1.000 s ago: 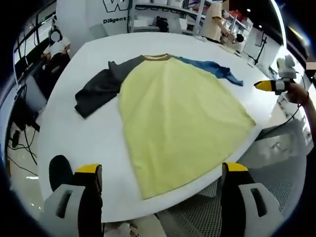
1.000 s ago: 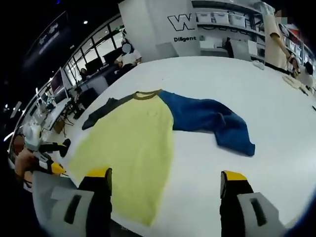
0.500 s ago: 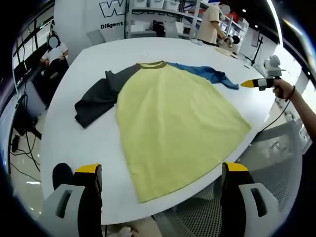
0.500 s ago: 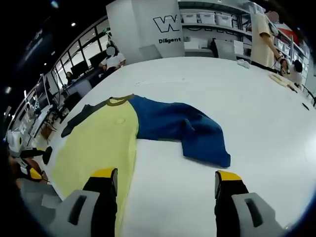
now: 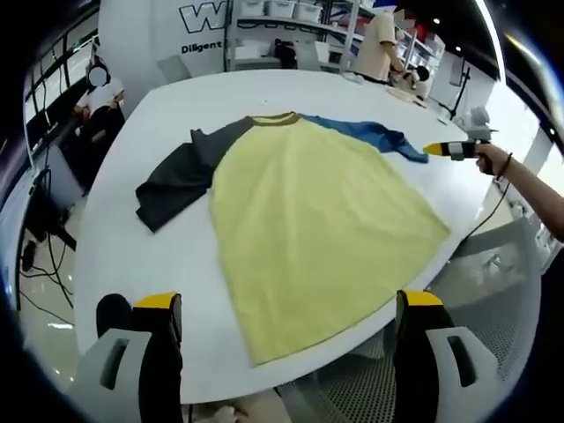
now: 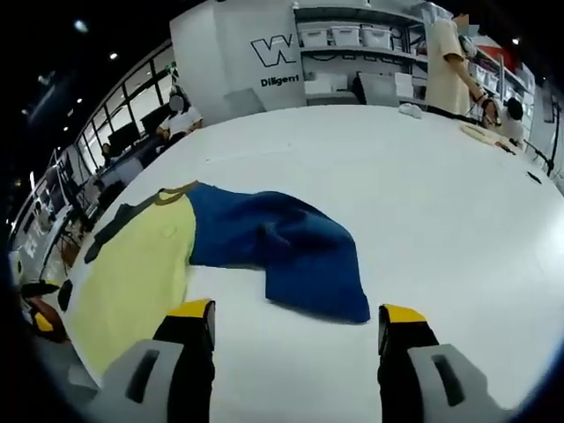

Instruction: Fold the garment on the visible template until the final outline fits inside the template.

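Observation:
A T-shirt lies flat on the white table (image 5: 159,256). It has a yellow body (image 5: 308,220), a dark grey sleeve (image 5: 176,172) and a crumpled blue sleeve (image 5: 370,134). My left gripper (image 5: 288,300) hangs open over the table's near edge, just short of the yellow hem, holding nothing. A hand holds my right gripper (image 5: 445,150) close beside the end of the blue sleeve. In the right gripper view, my right gripper (image 6: 295,310) is open and the blue sleeve (image 6: 282,251) lies right in front of its jaws. The yellow body (image 6: 132,273) stretches off to the left.
The table (image 6: 441,220) stretches wide and white beyond the sleeve. A person in a tan top (image 5: 379,40) stands at shelves behind the table, and another person (image 5: 97,84) sits at the far left. Grey mesh flooring (image 5: 493,291) shows past the table's near right edge.
My right gripper has moved in toward the blue sleeve's end, which now looms larger in its view. The left gripper has barely moved. The shirt has not moved.

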